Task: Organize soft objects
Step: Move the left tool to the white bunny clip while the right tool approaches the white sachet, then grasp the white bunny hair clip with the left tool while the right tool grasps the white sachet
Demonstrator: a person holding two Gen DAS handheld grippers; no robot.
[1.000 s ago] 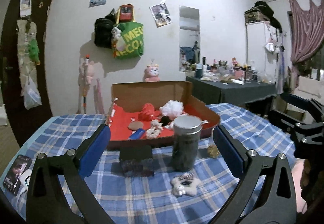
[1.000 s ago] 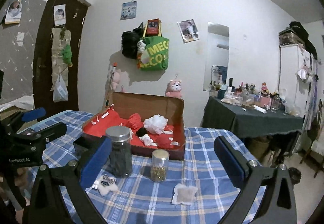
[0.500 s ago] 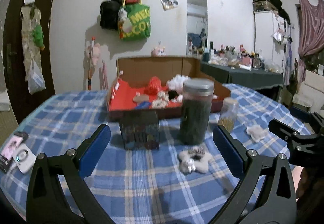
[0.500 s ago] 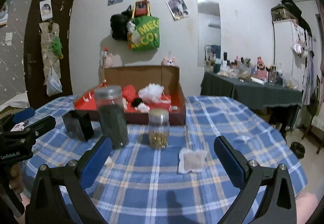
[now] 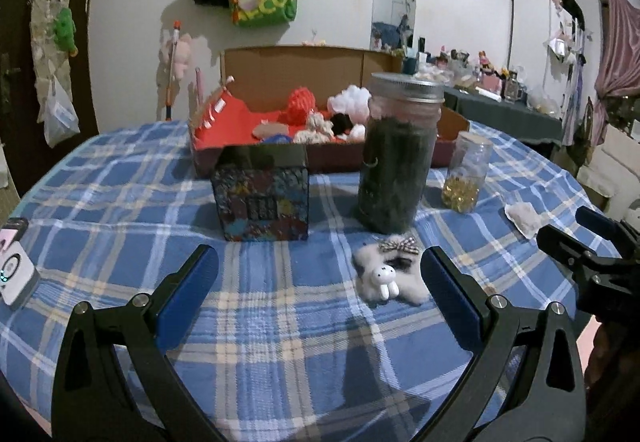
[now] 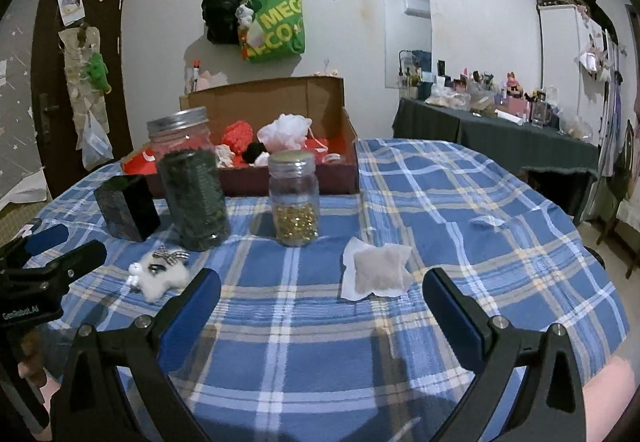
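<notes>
A white fluffy plush with a checked bow lies on the blue plaid cloth, just inside my left gripper's right finger; the right wrist view shows the plush at lower left. A small beige pouch on white paper lies between the fingers of my right gripper, slightly ahead of them. Both grippers stand open with nothing held; my left gripper hovers low over the cloth. A cardboard box lined in red holds several soft toys at the back of the table.
A tall dark jar with a metal lid, a small jar of golden beads and a dark patterned box stand before the cardboard box. A phone lies at the left edge. The dark-clothed side table stands to the right.
Both grippers have come down lower and closer to the table. The plush and the pouch now appear larger and near the fingertips. Nothing was grasped.
</notes>
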